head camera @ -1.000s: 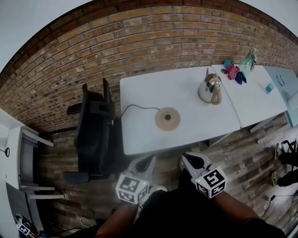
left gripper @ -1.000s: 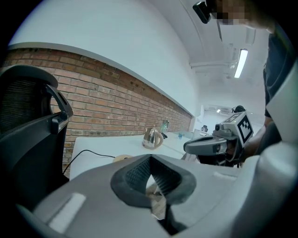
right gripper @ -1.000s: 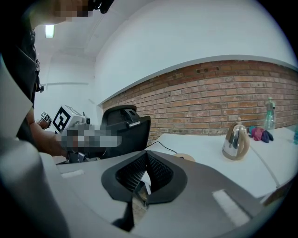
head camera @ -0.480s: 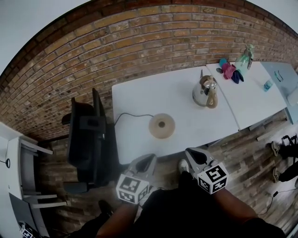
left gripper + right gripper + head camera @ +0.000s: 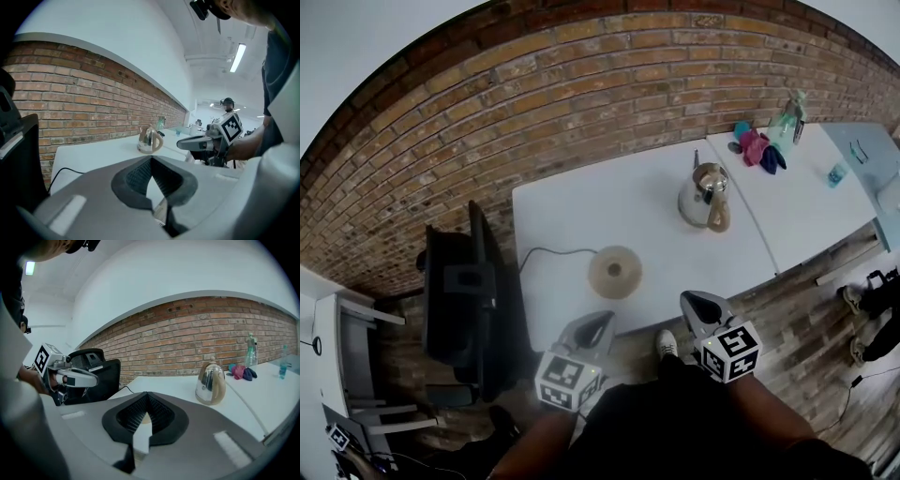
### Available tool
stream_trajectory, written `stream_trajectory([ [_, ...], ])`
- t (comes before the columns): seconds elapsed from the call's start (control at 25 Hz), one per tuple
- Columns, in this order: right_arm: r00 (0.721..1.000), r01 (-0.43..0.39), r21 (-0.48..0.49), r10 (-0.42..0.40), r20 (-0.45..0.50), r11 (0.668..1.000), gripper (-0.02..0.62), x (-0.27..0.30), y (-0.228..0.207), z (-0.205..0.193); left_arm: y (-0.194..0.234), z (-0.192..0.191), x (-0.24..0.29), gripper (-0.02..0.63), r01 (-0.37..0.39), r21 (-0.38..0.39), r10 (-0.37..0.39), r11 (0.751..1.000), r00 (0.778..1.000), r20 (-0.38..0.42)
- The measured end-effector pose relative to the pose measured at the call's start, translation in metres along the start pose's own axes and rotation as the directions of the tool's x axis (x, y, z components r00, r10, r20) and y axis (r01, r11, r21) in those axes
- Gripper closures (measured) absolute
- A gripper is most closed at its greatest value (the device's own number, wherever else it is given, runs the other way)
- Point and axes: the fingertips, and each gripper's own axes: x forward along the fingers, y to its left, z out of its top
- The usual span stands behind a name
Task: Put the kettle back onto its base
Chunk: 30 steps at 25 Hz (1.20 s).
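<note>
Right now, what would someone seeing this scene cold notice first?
The shiny kettle stands toward the right end of the white table, apart from its round base, which lies nearer the front edge with its cord running left. A brick wall fills the background. The left gripper and the right gripper hang short of the table edge, jaws together, holding nothing.

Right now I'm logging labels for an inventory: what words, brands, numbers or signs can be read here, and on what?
No readable text in any view.
Left cube, right cube: square marker patterns only, no letters.
Spray bottle, small bottle: any labels are too small to read.
Kettle: no print can be made out.
</note>
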Motion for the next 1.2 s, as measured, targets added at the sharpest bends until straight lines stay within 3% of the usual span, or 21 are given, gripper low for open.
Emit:
stream_trajectory([
  [0.36,0.998,0.055,0.006,-0.055,0.004,0.998,0.567,0.017,-0.06,0.009,0.006,0.011,0.049,0.606,0.026,0.012,-0.025,1.0,0.999,-0.034],
  [0.76,0.989,0.149,0.012,-0.149,-0.013,0.989,0.493,0.028,-0.141,0.007,-0.003,0.021,0.106,0.606,0.066,0.032,-0.063,0.997,0.995,-0.076],
  [1.2,0.971,0.237,0.011,-0.237,-0.034,0.971,0.43,0.054,-0.232,0.011,-0.001,0.027,0.146,0.606,0.047,0.032,-0.043,0.998,0.993,-0.109],
])
